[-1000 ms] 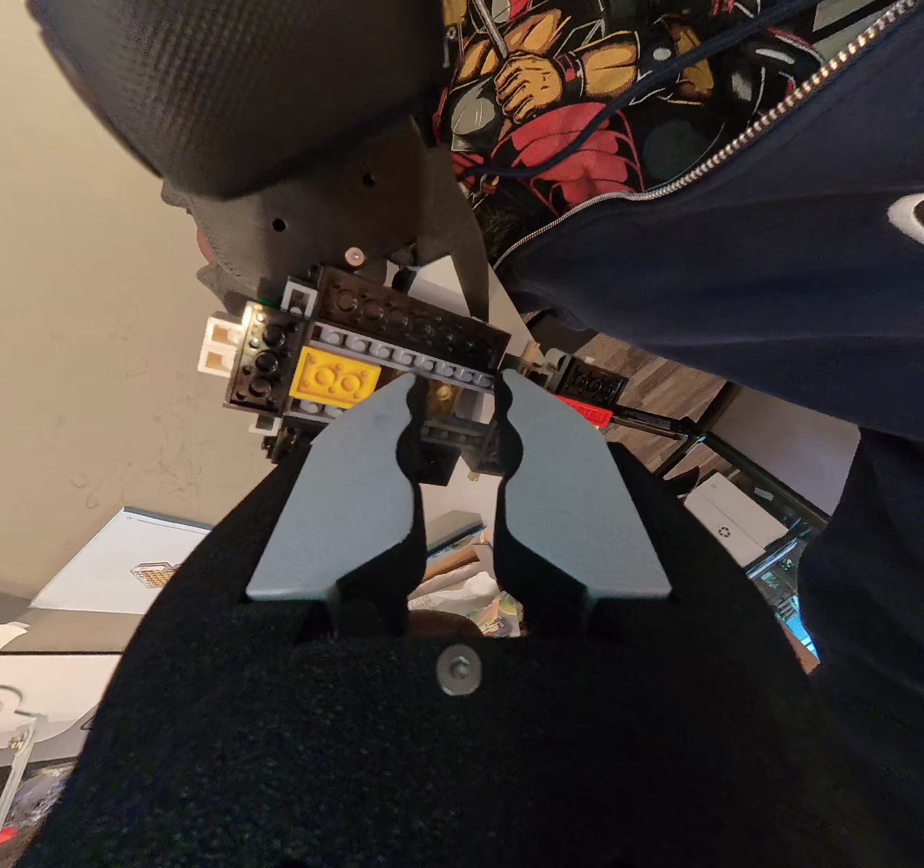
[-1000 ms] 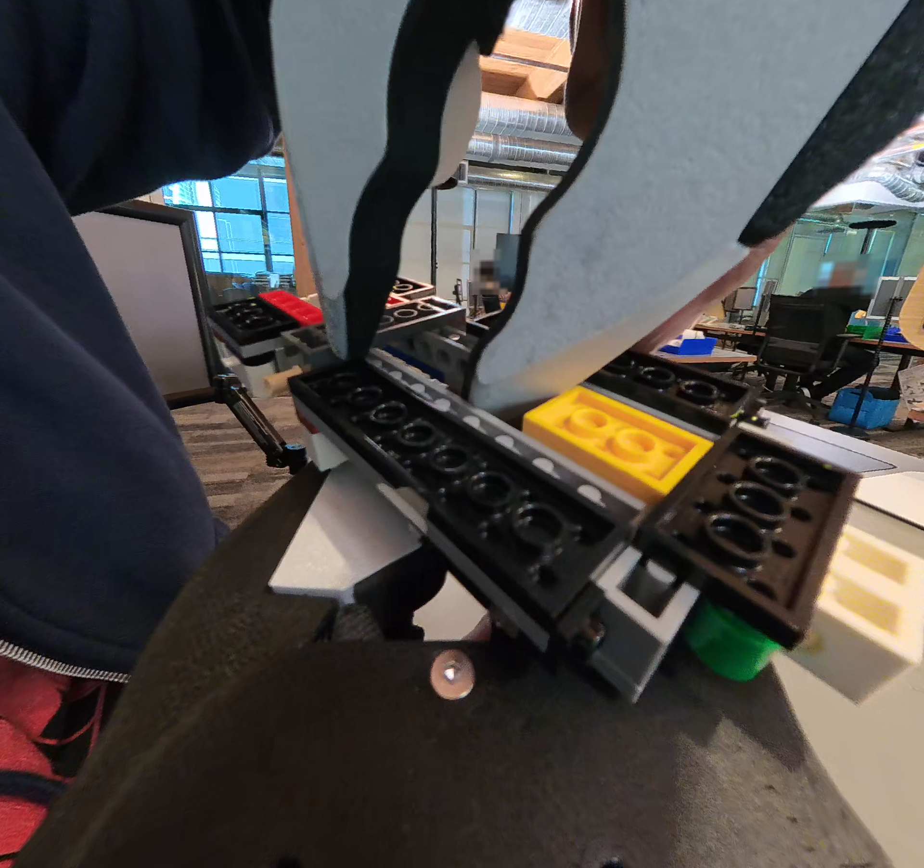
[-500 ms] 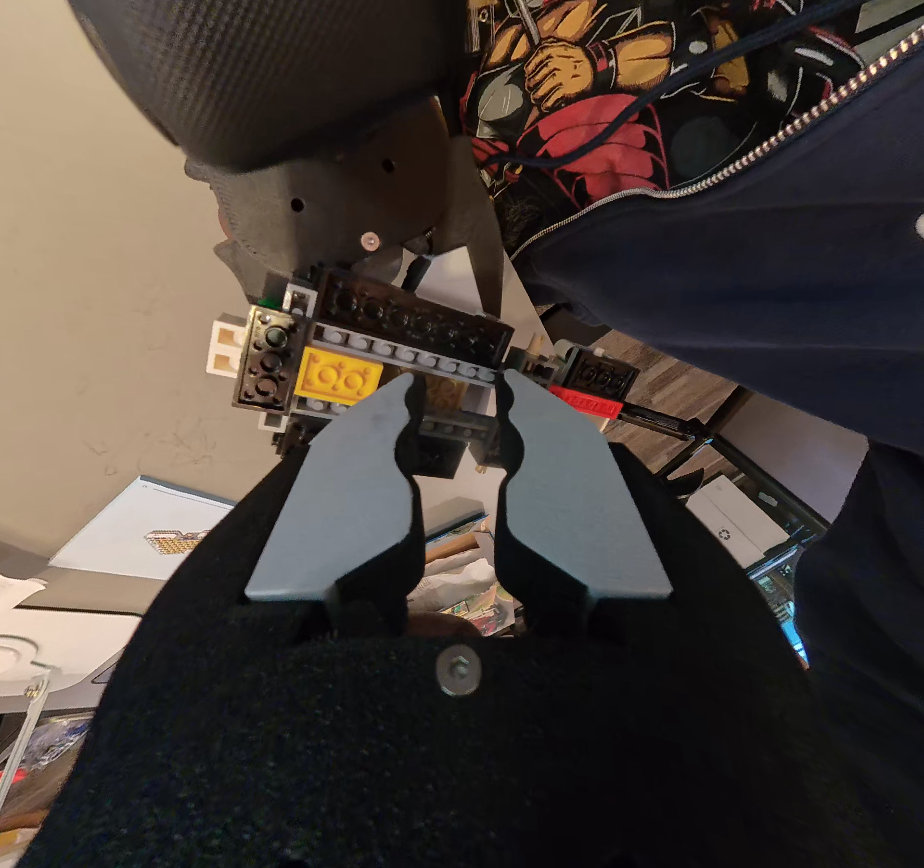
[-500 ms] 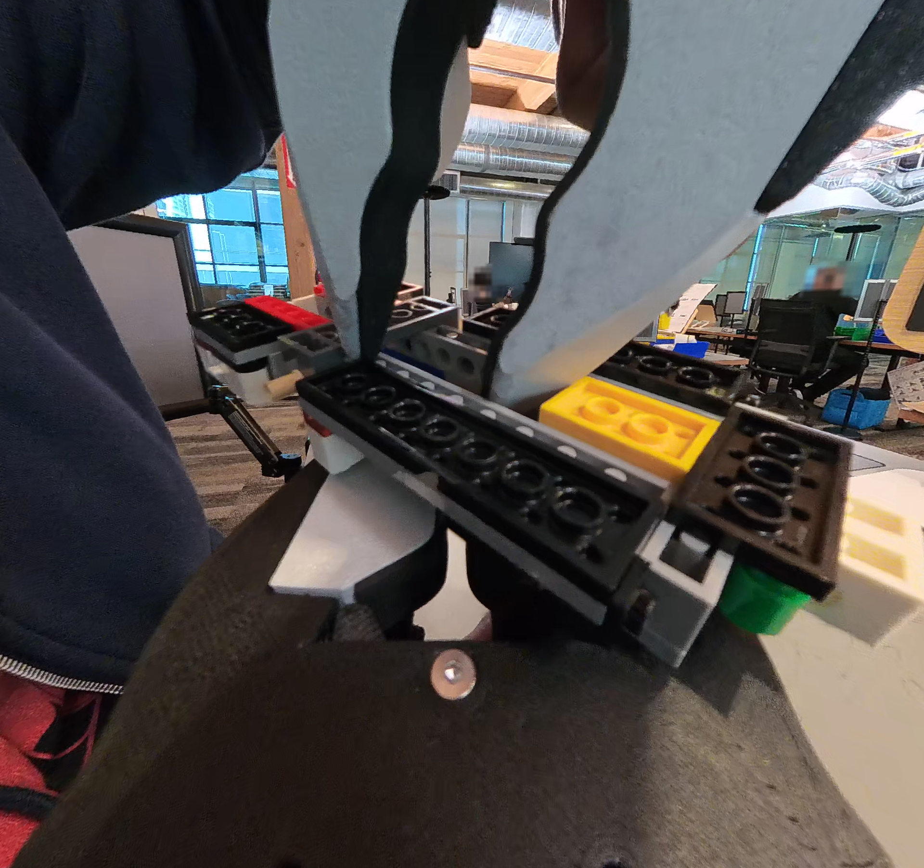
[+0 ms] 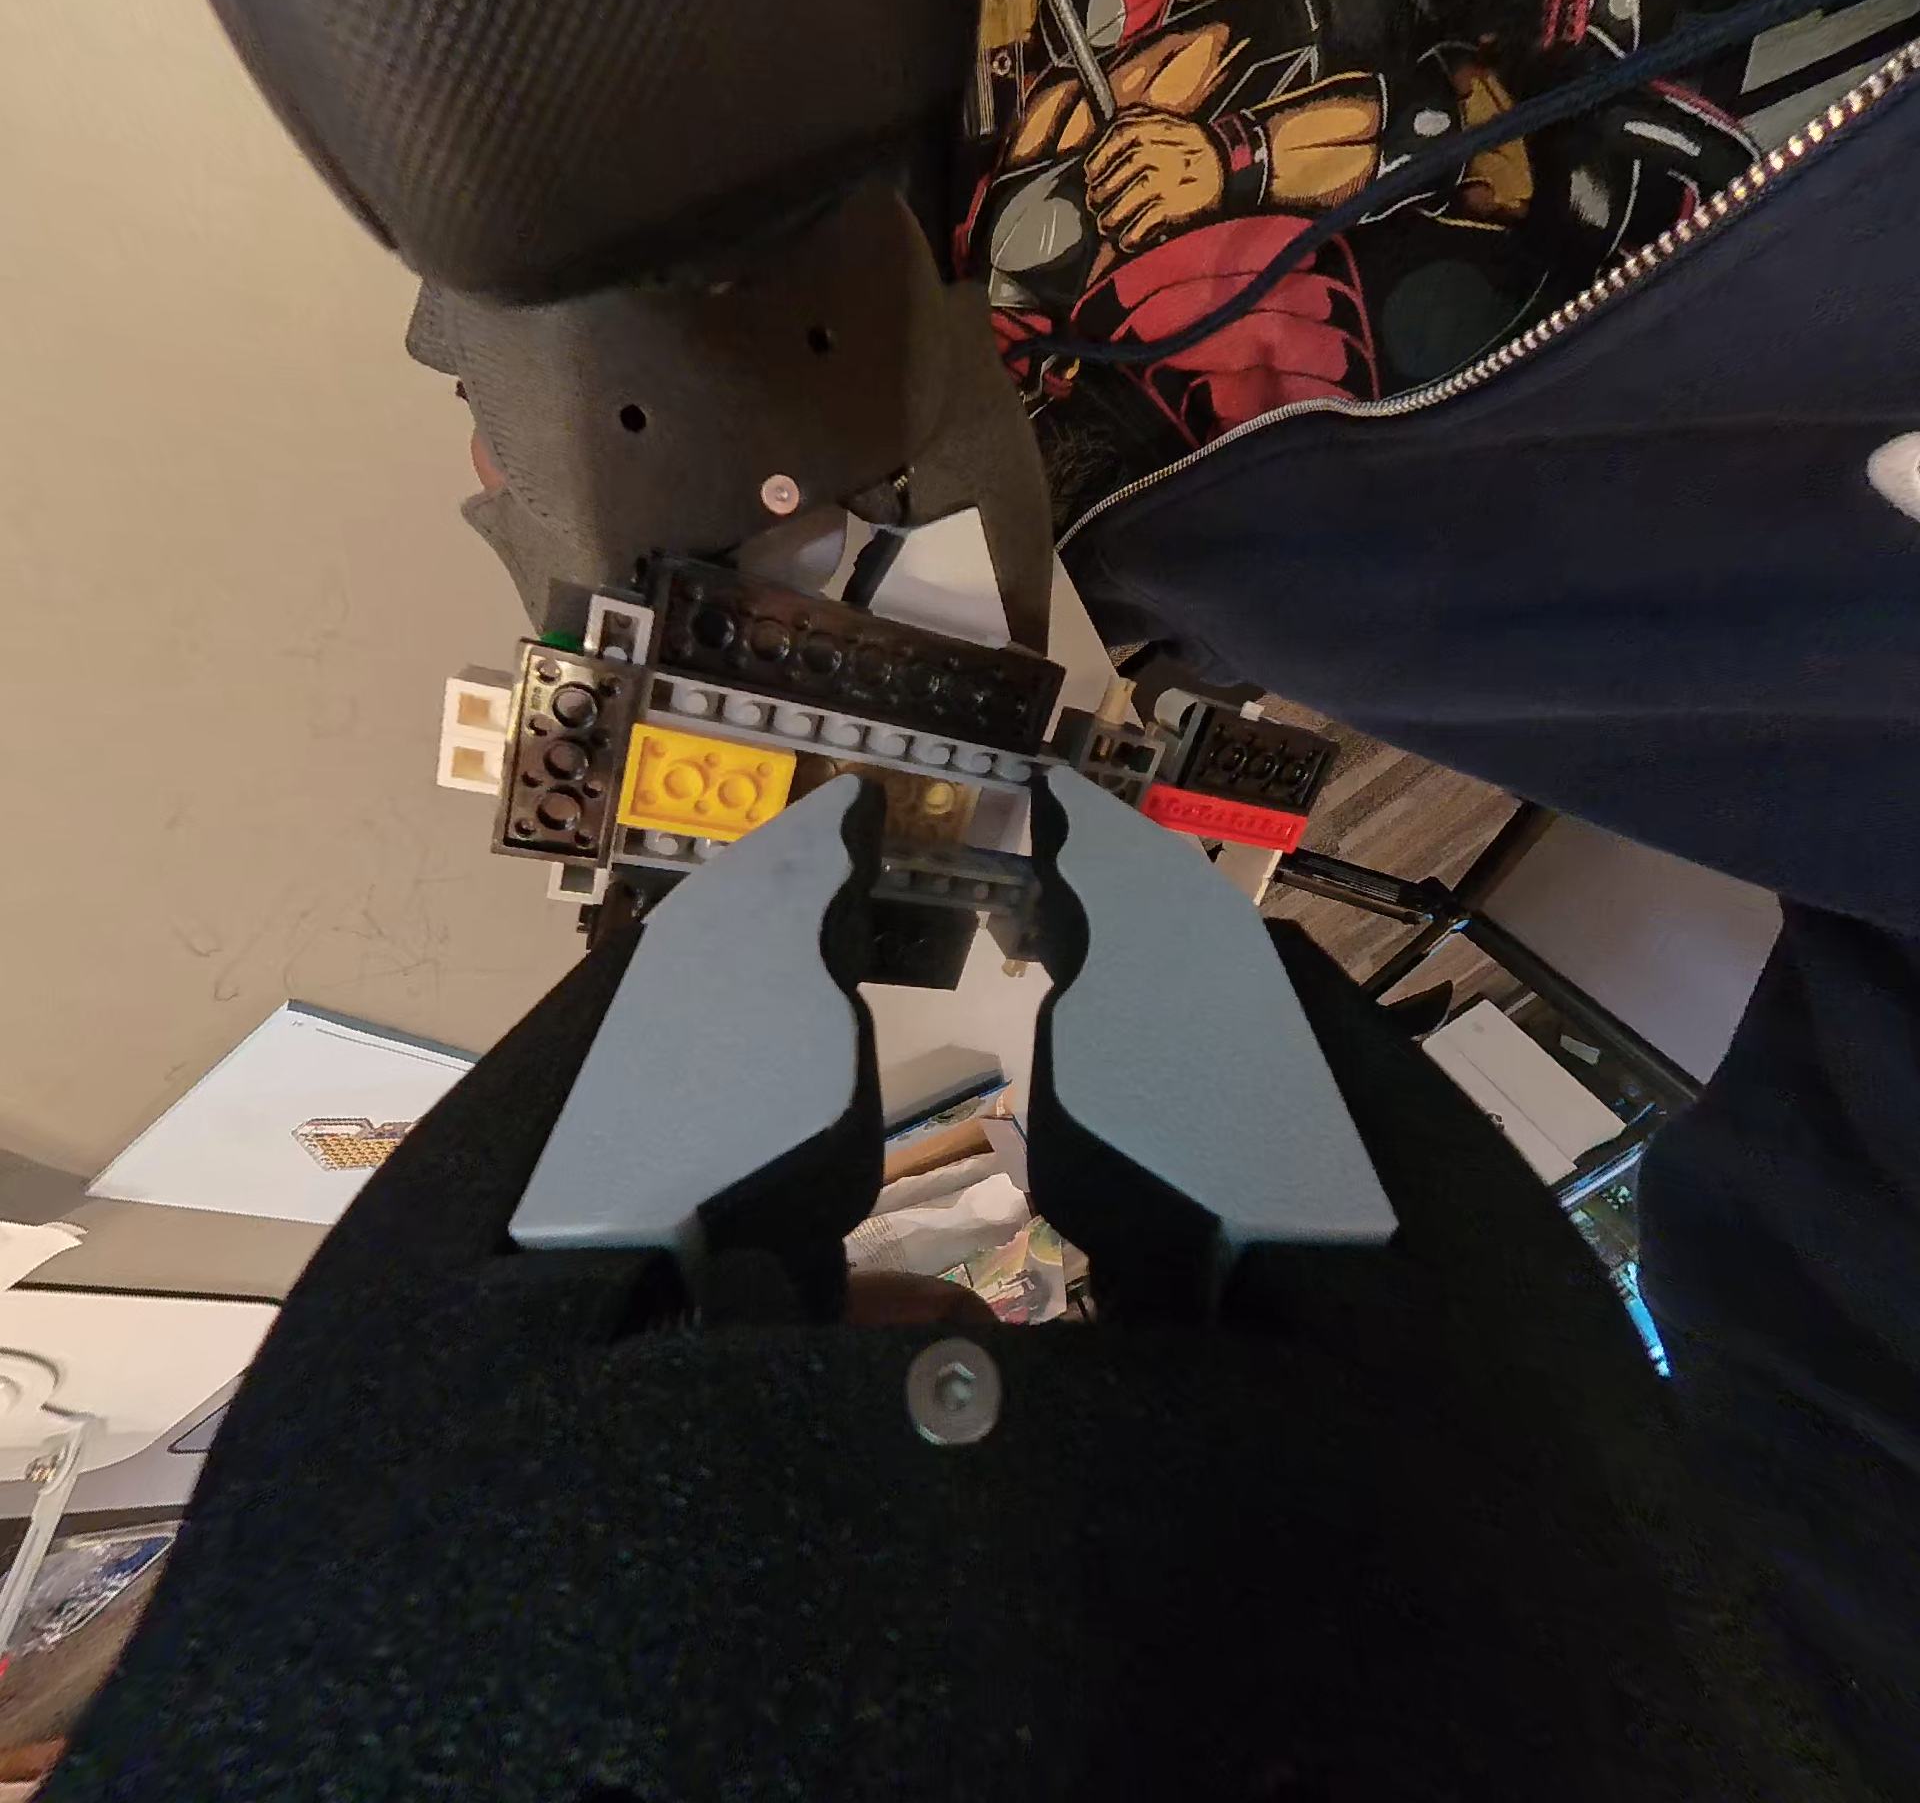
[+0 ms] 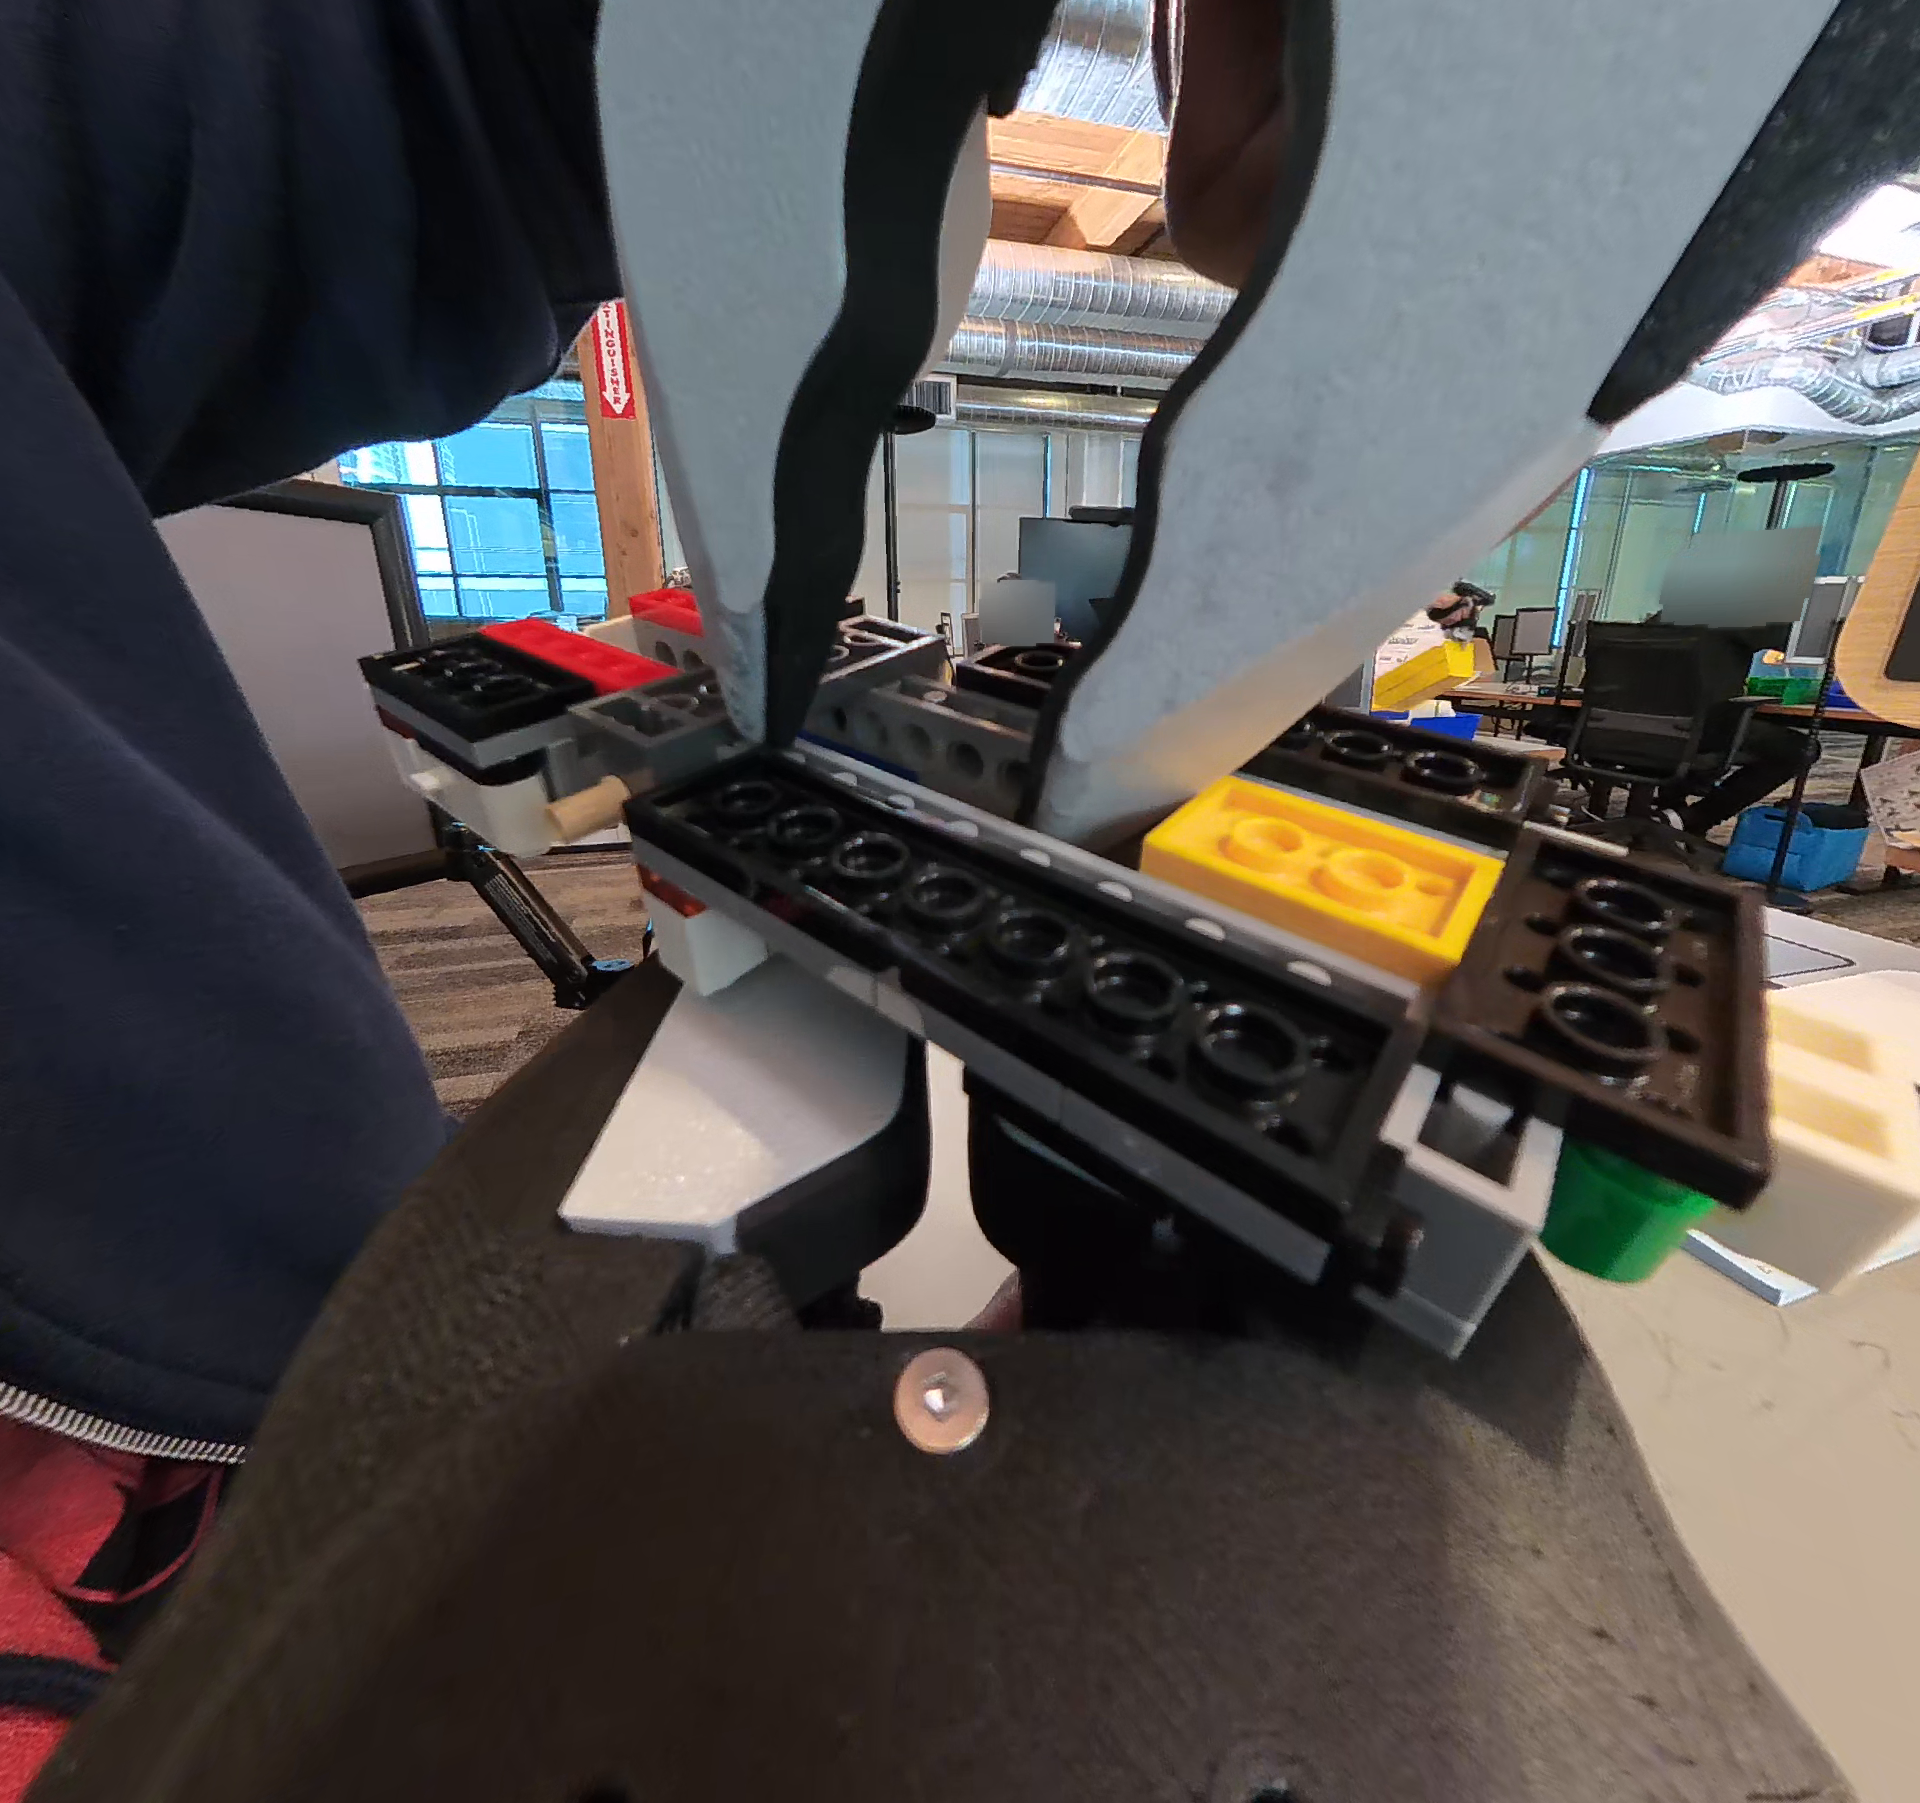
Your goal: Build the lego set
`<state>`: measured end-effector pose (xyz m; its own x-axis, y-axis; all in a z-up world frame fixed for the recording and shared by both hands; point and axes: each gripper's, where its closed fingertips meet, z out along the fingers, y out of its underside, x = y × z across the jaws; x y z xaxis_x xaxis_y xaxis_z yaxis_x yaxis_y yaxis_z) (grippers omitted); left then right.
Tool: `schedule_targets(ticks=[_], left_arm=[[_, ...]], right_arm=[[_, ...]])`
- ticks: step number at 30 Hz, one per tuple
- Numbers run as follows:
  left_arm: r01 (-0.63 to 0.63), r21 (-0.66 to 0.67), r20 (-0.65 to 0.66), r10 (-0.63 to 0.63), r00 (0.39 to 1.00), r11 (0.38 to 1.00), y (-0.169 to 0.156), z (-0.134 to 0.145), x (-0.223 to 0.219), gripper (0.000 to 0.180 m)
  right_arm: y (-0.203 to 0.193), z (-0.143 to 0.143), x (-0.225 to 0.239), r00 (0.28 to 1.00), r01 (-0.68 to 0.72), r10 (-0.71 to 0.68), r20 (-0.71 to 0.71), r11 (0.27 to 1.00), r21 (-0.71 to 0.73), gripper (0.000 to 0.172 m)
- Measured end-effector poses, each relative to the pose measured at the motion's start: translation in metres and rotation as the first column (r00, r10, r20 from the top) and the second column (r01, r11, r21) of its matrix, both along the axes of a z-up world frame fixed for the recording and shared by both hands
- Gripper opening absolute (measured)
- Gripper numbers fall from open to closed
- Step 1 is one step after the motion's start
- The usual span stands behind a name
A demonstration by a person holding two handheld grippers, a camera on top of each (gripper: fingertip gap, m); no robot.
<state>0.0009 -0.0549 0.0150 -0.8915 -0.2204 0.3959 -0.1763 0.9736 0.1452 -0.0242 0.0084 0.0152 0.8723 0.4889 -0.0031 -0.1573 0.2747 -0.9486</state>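
A brick model [image 5: 831,714] of black, grey, yellow, red and white pieces hangs in the air between my two grippers. My left gripper [image 5: 951,797] is shut on a dark grey beam [image 5: 945,880] in the model's middle, with a pad against each end. The right wrist view shows it coming down from above [image 6: 904,751], astride that grey beam [image 6: 914,735] beside the yellow brick [image 6: 1320,870]. My right gripper [image 6: 935,1130] grips the model [image 6: 1039,943] from below. Its fingers stand close together and their tips are hidden under the long black plate. In the left wrist view it reaches in from above [image 5: 914,558].
A person in a navy zip jacket [image 5: 1455,610] stands close on the right. A white table [image 6: 1766,1441] lies below, with a pale box [image 5: 291,1109] on it. A black tripod leg [image 6: 520,912] and office chairs [image 6: 1662,745] stand farther off. The tips of one gripper are about 6 centimeters away from the tips of the other.
The model and both grippers have drifted a little together. The model has tipped slightly in the right wrist view. Both grasps are unchanged.
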Motion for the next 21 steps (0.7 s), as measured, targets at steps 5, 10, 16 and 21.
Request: schedule_targets(ticks=[5,10,16,21], left_arm=[[-0.007,-0.003,0.008,0.007,1.0,1.0,0.0036,0.001,0.0026,0.027],[-0.029,-0.027,0.032,0.03,0.999,0.999,0.0061,0.0013,0.0077,0.026],[-0.026,-0.051,0.052,0.029,0.998,0.998,0.0062,0.0009,0.0078,0.026],[-0.015,-0.075,0.089,0.022,0.996,0.997,0.0045,0.0007,0.0087,0.026]], right_arm=[[-0.0003,0.0001,0.0003,1.0,-0.009,0.009,-0.011,1.0,-0.002,0.024],[-0.0007,0.0006,0.0005,1.0,-0.008,0.008,-0.013,1.0,0.001,0.0],[-0.0006,0.0003,0.0003,1.0,0.0,0.0,-0.003,1.0,0.001,0.0],[-0.0012,0.0007,0.0019,1.0,0.003,-0.003,-0.01,1.0,0.003,0.0]])
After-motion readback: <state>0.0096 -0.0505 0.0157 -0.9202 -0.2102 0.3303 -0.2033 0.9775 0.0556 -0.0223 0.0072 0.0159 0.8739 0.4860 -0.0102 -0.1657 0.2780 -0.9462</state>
